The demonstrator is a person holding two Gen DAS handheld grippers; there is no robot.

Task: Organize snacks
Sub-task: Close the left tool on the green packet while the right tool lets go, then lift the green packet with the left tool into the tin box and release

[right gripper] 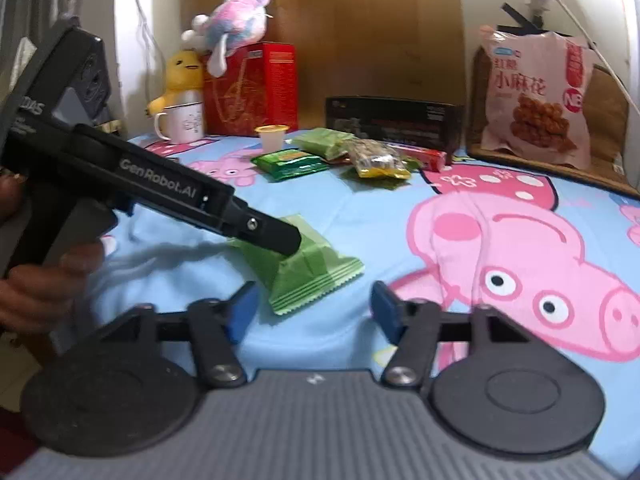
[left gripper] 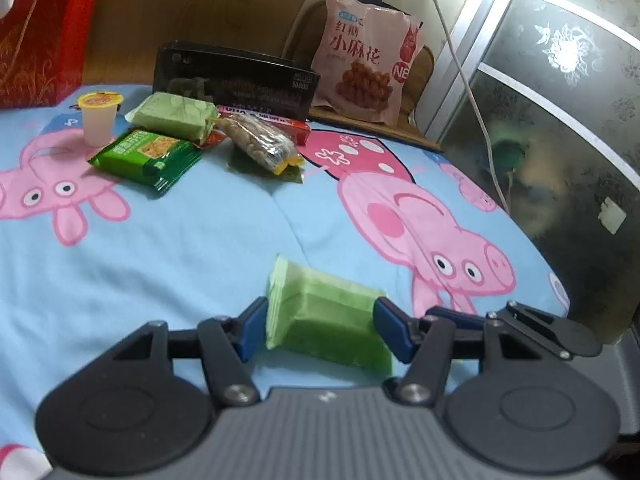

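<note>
My left gripper is shut on a light green snack packet, its blue pads pressed on both sides; the right wrist view shows that packet resting low on the blue pig-print bedspread under the left gripper. My right gripper is open and empty, just in front of the packet. At the far side lie a snack group: a jelly cup, a second light green packet, a dark green packet, a peanut bag and a red bar.
A black box stands behind the snack group. A pink snack bag leans on a chair at the back right. A red carton, a white mug and plush toys stand at the back left. A dark cabinet borders the bed on the right.
</note>
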